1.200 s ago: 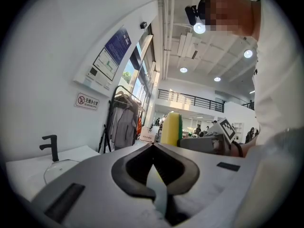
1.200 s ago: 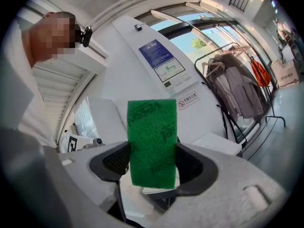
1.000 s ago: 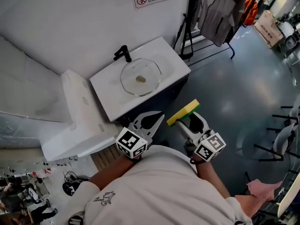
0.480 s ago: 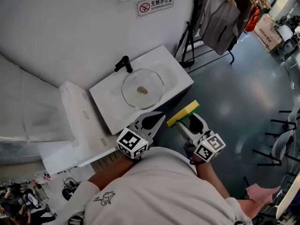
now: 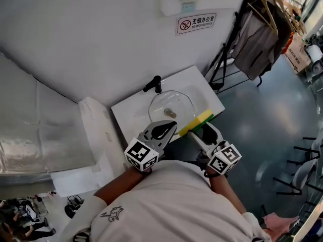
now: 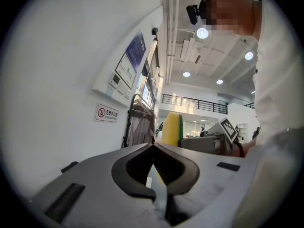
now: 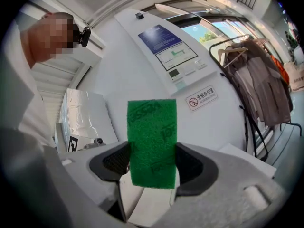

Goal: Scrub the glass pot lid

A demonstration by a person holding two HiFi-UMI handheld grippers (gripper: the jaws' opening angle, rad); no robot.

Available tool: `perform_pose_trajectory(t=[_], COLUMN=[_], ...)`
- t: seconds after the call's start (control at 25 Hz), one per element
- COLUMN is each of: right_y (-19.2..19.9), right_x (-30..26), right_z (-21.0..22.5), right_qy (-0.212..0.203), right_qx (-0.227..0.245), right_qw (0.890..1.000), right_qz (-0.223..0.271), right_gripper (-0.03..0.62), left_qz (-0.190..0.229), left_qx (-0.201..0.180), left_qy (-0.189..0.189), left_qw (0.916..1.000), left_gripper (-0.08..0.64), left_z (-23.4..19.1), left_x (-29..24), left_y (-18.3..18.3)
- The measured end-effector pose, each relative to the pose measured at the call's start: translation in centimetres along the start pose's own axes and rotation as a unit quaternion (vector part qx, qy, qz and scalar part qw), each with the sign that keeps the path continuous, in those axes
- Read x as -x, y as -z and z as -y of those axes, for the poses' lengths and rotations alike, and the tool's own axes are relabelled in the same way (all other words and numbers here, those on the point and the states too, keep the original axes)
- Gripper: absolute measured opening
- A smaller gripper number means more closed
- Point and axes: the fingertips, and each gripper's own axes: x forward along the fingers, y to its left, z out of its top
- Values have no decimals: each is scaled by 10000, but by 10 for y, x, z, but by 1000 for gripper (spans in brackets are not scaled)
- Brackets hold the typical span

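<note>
The glass pot lid (image 5: 172, 106) lies in the basin of a white sink unit (image 5: 132, 117), its knob near the middle. My left gripper (image 5: 172, 125) hovers at the sink's near edge; its jaws are shut with nothing between them, seen also in the left gripper view (image 6: 153, 147). My right gripper (image 5: 202, 127) is shut on a yellow and green sponge (image 5: 197, 122), which hangs over the sink's front right corner. In the right gripper view the sponge's green face (image 7: 152, 144) fills the gap between the jaws. The left gripper view shows the sponge (image 6: 171, 129) edge-on.
A black tap (image 5: 154, 84) stands behind the basin. A white foam box (image 5: 97, 132) and silver sheeting (image 5: 35, 130) lie to the left. To the right stands a clothes rack (image 5: 262, 39) with garments over grey floor. A no-smoking sign (image 5: 197, 22) hangs on the wall.
Both grippers have been carried toward the sink. They were over the floor short of it; now their tips reach its near edge. The sponge stays in the right gripper.
</note>
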Motion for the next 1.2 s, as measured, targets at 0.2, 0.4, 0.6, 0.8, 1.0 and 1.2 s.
perform_pose_trajectory(t=[0.2,0.4,0.6,0.8,1.0,1.2], right_y=[7,9,4,-9,-14,-22], right_x=[-43,-77,-109,-135,-148,-156], right_z=[-7,-3,10,34,60,88], right_qy=[-343,-680,-1128,-1547,-1944,-2287], right_qx=[12,32,41,61,32,31], right_qw=[9991,9963,9903,9826,9727,9619], right_qz=[-257,-531,-815,-1026,-1271,-1497], right_gripper=[295,295,295,295,295,295], left_qz=[69,158,232,294,352,369], left_qx=[-45,88,201,318,400,588], left_qy=[-290,-726,-1194,-1716,-2215,-2628], left_qw=[9995,9972,9924,9842,9737,9623], left_gripper=[-2,-2,-2,-2,-2,-2], left_z=[-34,-67,-92,-114,-127,-135], left_x=[15,19,13,-3,-22,-37], left_y=[-4,-5,-9,-10,-6,6])
